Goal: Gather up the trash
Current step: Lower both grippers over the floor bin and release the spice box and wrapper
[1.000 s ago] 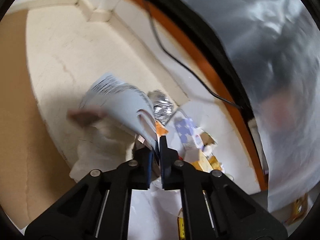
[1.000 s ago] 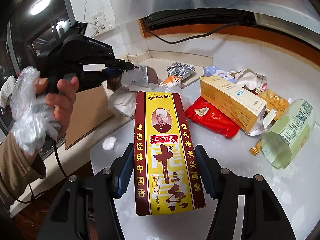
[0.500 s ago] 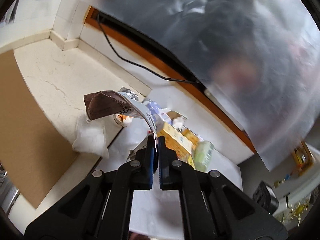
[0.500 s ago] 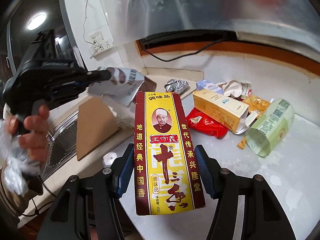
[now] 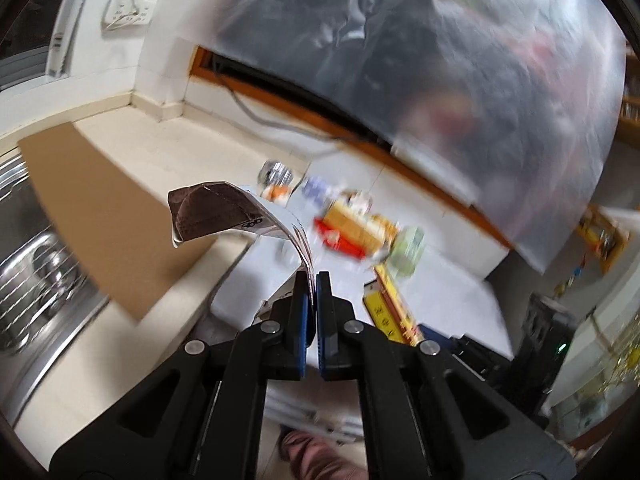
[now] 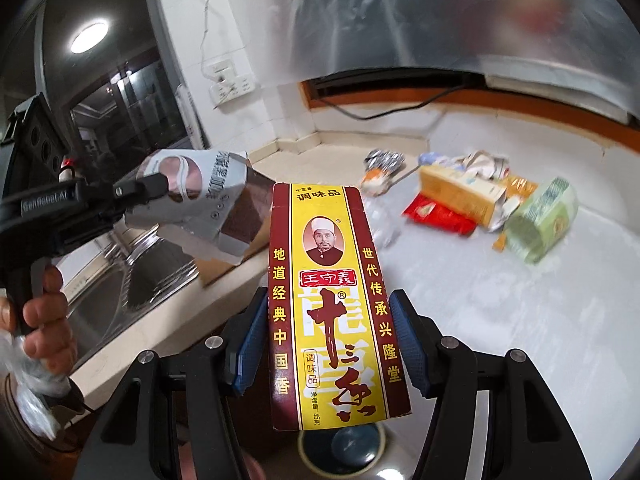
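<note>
Above the steel sink [image 5: 36, 272], seen from the left wrist, the left tool [image 5: 311, 280] is clamped on a curled silver-and-brown wrapper [image 5: 224, 212]. From the right wrist, right of that sink [image 6: 132, 280], the right tool [image 6: 326, 344] grips a yellow seasoning box [image 6: 328, 288] upright above the white worktop [image 6: 500, 320], with more litter [image 6: 480, 196] lying farther off.
</note>
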Available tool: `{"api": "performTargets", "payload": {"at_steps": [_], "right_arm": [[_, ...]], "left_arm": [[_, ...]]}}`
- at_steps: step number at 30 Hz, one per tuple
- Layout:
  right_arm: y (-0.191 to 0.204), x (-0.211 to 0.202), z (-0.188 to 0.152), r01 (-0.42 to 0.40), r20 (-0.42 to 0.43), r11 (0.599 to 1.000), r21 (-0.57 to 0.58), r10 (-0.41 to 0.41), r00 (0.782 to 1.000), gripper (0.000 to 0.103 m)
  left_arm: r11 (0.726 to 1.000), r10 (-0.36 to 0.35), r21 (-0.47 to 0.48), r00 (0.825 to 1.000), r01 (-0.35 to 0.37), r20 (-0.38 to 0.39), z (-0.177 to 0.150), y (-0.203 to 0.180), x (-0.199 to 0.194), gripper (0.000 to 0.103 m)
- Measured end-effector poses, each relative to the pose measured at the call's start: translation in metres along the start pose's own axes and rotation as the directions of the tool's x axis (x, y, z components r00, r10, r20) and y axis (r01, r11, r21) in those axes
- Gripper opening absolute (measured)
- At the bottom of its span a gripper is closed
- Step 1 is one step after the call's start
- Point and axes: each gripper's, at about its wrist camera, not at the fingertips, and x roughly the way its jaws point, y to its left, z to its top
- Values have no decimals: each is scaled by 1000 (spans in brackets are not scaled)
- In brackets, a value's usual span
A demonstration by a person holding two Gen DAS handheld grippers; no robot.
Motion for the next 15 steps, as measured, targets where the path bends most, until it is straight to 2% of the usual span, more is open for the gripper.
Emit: {"api": "performTargets", "payload": {"at_steps": [4, 7, 15], "right_arm": [[28, -6, -39, -33, -59, 999, -6, 32, 998, 60], [50, -5, -68, -45, -111, 998, -32, 41, 993, 60], [76, 33, -140, -30, -270, 998, -49, 16, 963, 60]], "left_arm": [[997, 71, 34, 995, -69, -63, -52, 6, -5, 1], [987, 144, 93, 984, -134, -102, -92, 7, -5, 1], [975, 205, 124, 960, -183, -193, -167, 24, 12, 1]]}}
